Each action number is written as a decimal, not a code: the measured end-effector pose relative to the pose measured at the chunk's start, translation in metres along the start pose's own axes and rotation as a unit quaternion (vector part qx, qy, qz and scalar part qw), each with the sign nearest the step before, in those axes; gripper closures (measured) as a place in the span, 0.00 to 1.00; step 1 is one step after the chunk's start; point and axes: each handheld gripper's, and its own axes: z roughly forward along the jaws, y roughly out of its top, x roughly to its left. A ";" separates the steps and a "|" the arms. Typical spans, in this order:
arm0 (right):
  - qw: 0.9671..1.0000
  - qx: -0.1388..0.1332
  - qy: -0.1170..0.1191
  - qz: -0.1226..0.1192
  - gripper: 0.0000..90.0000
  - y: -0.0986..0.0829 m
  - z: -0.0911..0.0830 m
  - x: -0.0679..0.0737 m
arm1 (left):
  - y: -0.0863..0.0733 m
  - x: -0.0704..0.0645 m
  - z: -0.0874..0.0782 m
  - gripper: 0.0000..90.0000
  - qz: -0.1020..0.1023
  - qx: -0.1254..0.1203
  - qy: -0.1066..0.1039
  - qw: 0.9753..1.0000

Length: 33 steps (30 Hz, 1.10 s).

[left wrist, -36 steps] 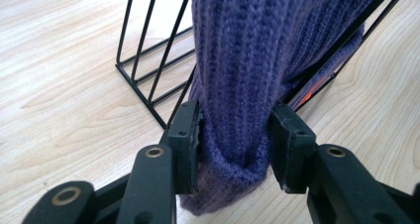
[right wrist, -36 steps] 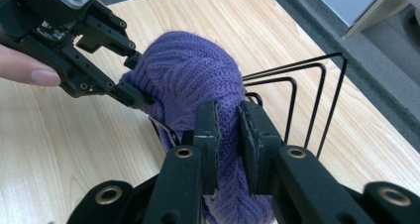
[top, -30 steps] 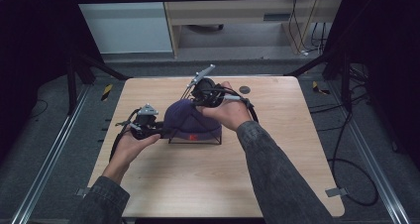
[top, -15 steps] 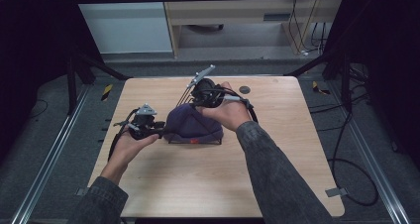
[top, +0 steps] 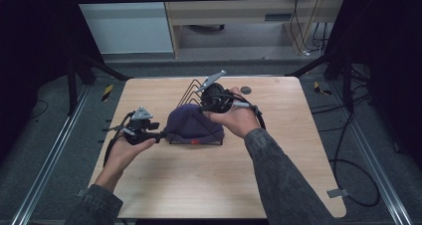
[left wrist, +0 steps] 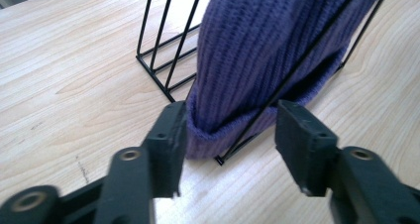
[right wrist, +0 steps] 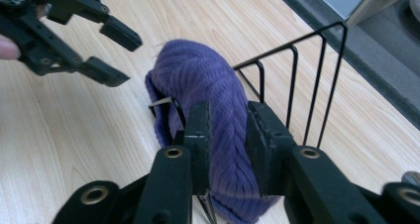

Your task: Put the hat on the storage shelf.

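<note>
Near the centre of the high view, a purple knitted beanie [top: 191,125] sits draped over a black wire rack [top: 191,93] on the wooden table [top: 164,185]. The right gripper [right wrist: 227,135], at the lower middle of its own view, has its jaws pinched narrow on a fold of the beanie's crown. The left gripper [left wrist: 229,130] stands with jaws wide, bracketing the rolled brim and one rack wire at the lower centre of its view, one pad touching the knit. The step in hand appears to be fitting the beanie onto the rack; doing it well probably means closing the left jaws on knit alone, clear of the wire, and pulling the brim evenly while the right keeps the crown seated. The rack carries nothing besides the beanie; its rear wires at the upper right stand bare.
</note>
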 end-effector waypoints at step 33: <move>0.987 -0.050 -0.120 0.098 0.06 -0.097 -0.067 -0.041 | -0.030 -0.001 -0.028 0.07 -0.030 -0.003 0.024 0.999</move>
